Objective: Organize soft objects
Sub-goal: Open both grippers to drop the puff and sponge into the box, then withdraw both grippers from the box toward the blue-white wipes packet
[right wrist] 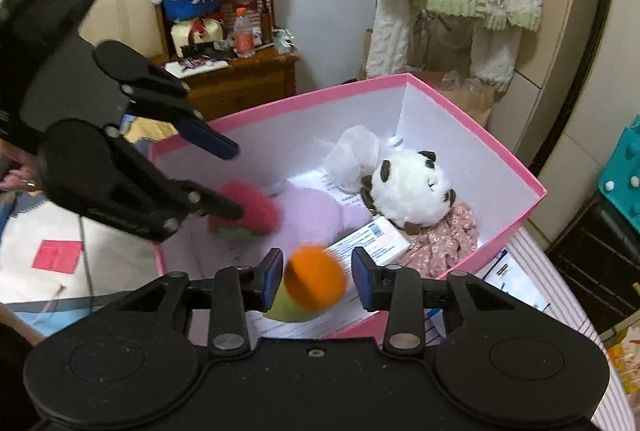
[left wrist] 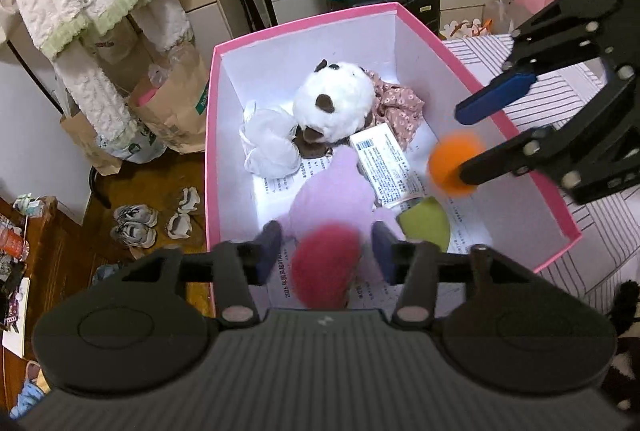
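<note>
Over the pink box (left wrist: 304, 27), my left gripper (left wrist: 326, 251) stands spread, a blurred red pom-pom (left wrist: 326, 265) loose between its fingers. To the right, my right gripper (right wrist: 316, 273) gapes likewise around a blurred orange pom-pom (right wrist: 316, 283). A panda plush (left wrist: 334, 101) lies inside.

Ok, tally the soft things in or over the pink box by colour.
Red: 1, pompom
Orange: 1, pompom
Purple: 1, plush
Green: 1, cushion
White: 2, panda and mesh pouf
Pink floral: 1, cloth
Total: 7
</note>
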Demonstrator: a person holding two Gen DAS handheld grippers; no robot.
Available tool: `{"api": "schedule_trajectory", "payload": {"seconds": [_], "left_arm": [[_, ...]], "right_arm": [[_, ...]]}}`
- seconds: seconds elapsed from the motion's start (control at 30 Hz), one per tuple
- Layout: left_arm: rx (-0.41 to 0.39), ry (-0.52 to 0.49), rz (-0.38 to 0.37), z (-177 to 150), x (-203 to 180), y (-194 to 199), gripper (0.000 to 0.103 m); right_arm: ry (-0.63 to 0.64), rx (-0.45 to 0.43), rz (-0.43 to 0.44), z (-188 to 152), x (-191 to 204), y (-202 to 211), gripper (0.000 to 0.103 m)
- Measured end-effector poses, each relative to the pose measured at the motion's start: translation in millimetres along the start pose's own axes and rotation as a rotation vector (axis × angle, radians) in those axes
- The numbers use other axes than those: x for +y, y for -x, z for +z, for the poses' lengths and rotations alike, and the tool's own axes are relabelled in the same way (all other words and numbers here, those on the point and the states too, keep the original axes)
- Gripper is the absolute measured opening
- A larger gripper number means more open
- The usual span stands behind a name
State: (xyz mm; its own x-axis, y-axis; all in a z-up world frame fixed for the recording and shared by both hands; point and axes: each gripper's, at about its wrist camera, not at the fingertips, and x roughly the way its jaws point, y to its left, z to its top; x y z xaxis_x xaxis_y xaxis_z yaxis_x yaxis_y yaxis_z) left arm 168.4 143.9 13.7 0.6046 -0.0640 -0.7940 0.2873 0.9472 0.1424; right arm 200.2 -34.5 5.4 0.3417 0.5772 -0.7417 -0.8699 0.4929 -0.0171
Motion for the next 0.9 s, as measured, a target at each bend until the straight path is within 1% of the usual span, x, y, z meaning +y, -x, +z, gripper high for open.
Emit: {"api": "schedule_trajectory", "payload": {"seconds": [0.03, 0.07, 0.1, 0.2, 0.37, 0.47, 0.6, 0.73, 0.9], "left_arm": [[-0.006, 0.007, -0.001, -0.2, 0.3, 2.5, 0.057], [-0.011, 0.012, -0.001, -0.3, 0.4, 5.2, 0.058], [-0.016, 0.018, -0.001, -0.3, 0.4, 8.6, 0.059], [-0.025, 0.047, -0.015, -0.1, 1.7, 18.1, 0.065], [-0.018, 0.120, -0.109, -0.5, 8.4, 34.5, 0.066], [-0.014, 0.142, -0.148, -0.9, 7.9, 44.6, 0.070], [-0.012, 0.138, -0.170, -1.1, 2.5, 60.9, 0.070], [-0.018, 0.120, -0.166, -2.5, -6.9, 80.9, 0.072], [-0.035, 0.078, -0.164, -6.3, -24.3, 103.9, 0.076]], "right_arm": [[-0.001, -0.005, -0.010, 0.7, -0.3, 0.3, 0.049], [-0.006, -0.012, -0.016, 0.7, -1.3, 2.0, 0.056], [-0.014, -0.023, -0.021, 0.6, -2.2, 4.8, 0.058], [-0.051, -0.056, -0.018, -1.7, -7.3, 18.4, 0.063], [-0.103, -0.096, 0.012, -7.9, -8.4, 41.8, 0.067], [-0.110, -0.106, 0.026, -12.4, -2.7, 54.4, 0.070], [-0.110, -0.107, 0.047, -17.6, 7.9, 70.1, 0.071], [-0.107, -0.107, 0.063, -24.6, 20.2, 87.8, 0.072], [-0.104, -0.118, 0.079, -39.7, 29.2, 113.8, 0.076]]}}
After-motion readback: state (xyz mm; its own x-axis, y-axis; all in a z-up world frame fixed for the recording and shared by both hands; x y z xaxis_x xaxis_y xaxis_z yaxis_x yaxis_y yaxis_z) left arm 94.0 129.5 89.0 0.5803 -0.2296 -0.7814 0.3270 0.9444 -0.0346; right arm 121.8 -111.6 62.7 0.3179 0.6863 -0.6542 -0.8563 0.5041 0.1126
